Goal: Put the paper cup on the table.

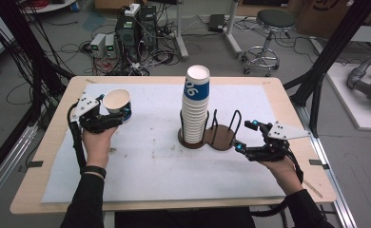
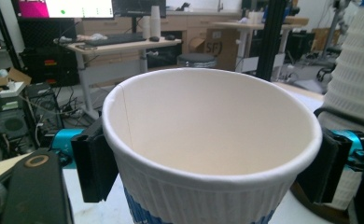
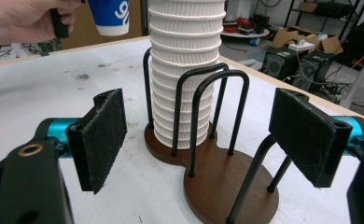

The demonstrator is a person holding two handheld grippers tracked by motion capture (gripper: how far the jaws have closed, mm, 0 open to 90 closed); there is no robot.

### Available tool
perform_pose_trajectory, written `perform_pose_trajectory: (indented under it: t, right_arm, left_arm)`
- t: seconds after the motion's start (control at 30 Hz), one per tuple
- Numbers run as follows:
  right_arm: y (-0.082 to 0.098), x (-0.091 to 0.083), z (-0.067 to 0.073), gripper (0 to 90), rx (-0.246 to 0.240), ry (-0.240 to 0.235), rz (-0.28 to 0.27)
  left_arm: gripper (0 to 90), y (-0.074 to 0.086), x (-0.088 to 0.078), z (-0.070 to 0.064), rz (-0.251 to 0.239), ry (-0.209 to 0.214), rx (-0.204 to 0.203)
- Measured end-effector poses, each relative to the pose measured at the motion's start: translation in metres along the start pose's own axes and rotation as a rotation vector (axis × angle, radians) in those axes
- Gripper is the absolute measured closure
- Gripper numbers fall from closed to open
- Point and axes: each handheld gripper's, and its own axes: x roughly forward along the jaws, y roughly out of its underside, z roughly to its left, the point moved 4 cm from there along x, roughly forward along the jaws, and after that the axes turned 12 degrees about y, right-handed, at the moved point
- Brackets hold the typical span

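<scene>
1. Left gripper (image 1: 113, 113) is clamped on a single paper cup (image 1: 117, 105), its two black pads pressed against opposite sides of the cup just under the rolled rim.
2. Seen from the left gripper view, the cup (image 2: 208, 140) stands upright between the jaws, mouth open to the camera, white and bare inside, with a ribbed white wall and a blue band lower down.
3. From the high view, this cup sits at the left part of the table (image 1: 60, 142), over the white mat (image 1: 145, 166), well apart from the cup holder.
4. From the right gripper view, the same cup (image 3: 109, 16) shows its blue side with white print, and its base appears raised off the mat.
5. Right gripper (image 1: 245, 135) has its jaws standing apart with nothing between the pads; it hovers just beside the right end of the holder.
6. Between those parted jaws, the right gripper view looks onto the cup holder (image 3: 227, 186): a dark brown wooden base of two joined discs with black wire hoops rising from it.
7. On the holder's far disc stands a tall stack of ribbed paper cups (image 1: 196, 107), topped by a blue-banded one; the near disc carries no cups.
8. Near the table's middle, the stack rises upright inside its hoops.
</scene>
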Motion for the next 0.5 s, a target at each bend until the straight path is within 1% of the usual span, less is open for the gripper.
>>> perform_pose_trajectory:
  t: [0.07, 0.13, 0.2, 0.23, 0.3, 0.33, 0.4, 0.5]
  right_arm:
    - [0.000, 0.000, 0.000, 19.5, -0.006, 0.003, -0.004]
    - [0.000, 0.000, 0.001, 19.5, -0.003, 0.003, -0.001]
    - [0.000, 0.000, 0.001, 19.5, -0.001, 0.005, -0.003]
    - [0.000, 0.000, 0.001, 19.5, -0.002, 0.007, -0.003]
    - [0.000, -0.001, 0.001, 19.5, -0.001, 0.008, -0.002]
    - [0.000, -0.001, 0.001, 19.5, -0.001, 0.009, -0.002]
    - [0.000, -0.001, 0.001, 19.5, -0.004, 0.009, -0.005]
    - [0.000, -0.001, 0.001, 19.5, -0.002, 0.009, -0.003]
  left_arm:
    - [20.9, 0.006, 0.001, 0.003, 0.007, -0.004, -0.018]
    - [20.9, 0.012, 0.002, 0.004, 0.012, -0.010, -0.024]
    - [21.1, 0.018, 0.003, 0.005, 0.032, -0.018, -0.021]
    - [21.1, 0.021, 0.003, 0.006, 0.033, -0.016, -0.022]
    - [21.2, 0.026, 0.004, 0.007, 0.038, -0.027, -0.027]
    - [21.2, 0.028, 0.005, 0.007, 0.048, -0.022, -0.032]
    - [21.2, 0.030, 0.007, 0.008, 0.061, -0.026, -0.032]
    - [21.2, 0.032, 0.009, 0.010, 0.060, -0.030, -0.035]
